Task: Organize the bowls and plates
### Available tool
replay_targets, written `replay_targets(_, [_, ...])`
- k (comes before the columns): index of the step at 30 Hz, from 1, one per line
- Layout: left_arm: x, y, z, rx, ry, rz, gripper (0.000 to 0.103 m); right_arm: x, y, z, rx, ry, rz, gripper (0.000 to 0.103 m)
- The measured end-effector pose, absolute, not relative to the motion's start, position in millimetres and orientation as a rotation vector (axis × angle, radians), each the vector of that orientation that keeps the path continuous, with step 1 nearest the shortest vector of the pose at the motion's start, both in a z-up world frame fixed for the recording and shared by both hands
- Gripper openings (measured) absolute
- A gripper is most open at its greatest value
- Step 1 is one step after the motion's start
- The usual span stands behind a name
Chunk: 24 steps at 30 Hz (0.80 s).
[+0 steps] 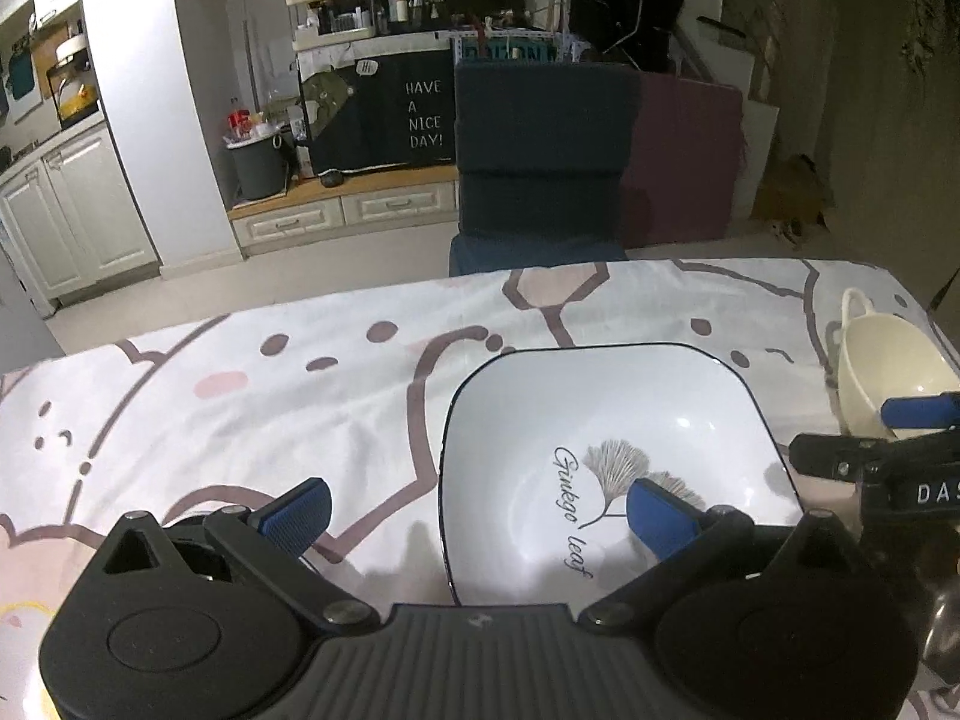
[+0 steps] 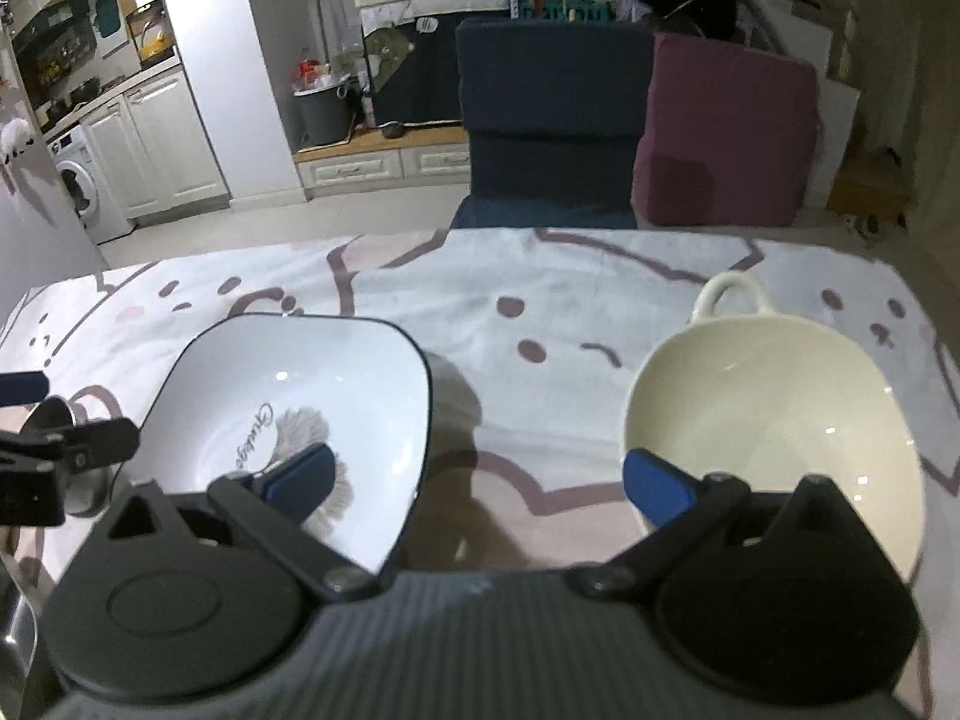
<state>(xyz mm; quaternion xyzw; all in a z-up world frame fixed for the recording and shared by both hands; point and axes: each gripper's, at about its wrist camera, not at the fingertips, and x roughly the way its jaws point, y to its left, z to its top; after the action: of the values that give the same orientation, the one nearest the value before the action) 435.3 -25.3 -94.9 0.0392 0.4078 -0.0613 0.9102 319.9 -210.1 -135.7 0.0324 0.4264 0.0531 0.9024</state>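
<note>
A square white bowl [image 1: 600, 396] with a dark rim and a "Ginkgo leaf" print sits on the patterned tablecloth [image 1: 240, 420]. My left gripper [image 1: 480, 516] is open and straddles the bowl's near left rim, with one finger over the inside and the other outside. To the right stands a cream bowl [image 2: 774, 408] with a loop handle, also seen as the cream bowl [image 1: 876, 360]. My right gripper [image 2: 480, 483] is open and empty, spanning the gap between the white bowl [image 2: 288, 384] and the cream bowl, a finger above each.
A dark blue chair [image 1: 540, 150] and a purple seat [image 2: 726, 132] stand just past the table's far edge. Bare cloth lies left of the white bowl and behind both bowls. A blue fingertip of the right gripper [image 1: 918, 411] shows at the right edge of the left wrist view.
</note>
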Motion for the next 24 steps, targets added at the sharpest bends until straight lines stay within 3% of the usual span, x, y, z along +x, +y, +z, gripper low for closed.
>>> replay_targets(8, [436, -15, -105, 0.034, 0.820, -0.166, 0.103, 315, -205, -132, 0.130, 0.926, 0.172, 0.101])
replay_targets(9, [437, -13, -106, 0.025, 0.825, -0.184, 0.103, 322, -207, -131, 0.130, 0.923, 0.169, 0.095])
replay_targets(13, [440, -7, -109, -0.044, 0.845, -0.221, 0.103, 325, -207, -133, 0.180, 0.973, 0.189, 0.054])
replay_targets(14, [441, -6, -109, -0.047, 0.848, -0.222, 0.101, 330, -210, -136, 0.205, 0.988, 0.198, 0.051])
replay_targets(18, [445, -2, -112, -0.061, 0.871, -0.205, 0.091, 341, -213, -145, 0.240, 1.040, 0.216, 0.017])
replay_targets(24, [451, 8, -120, -0.132, 0.920, -0.183, 0.069, 349, -216, -146, 0.248, 1.034, 0.210, 0.012])
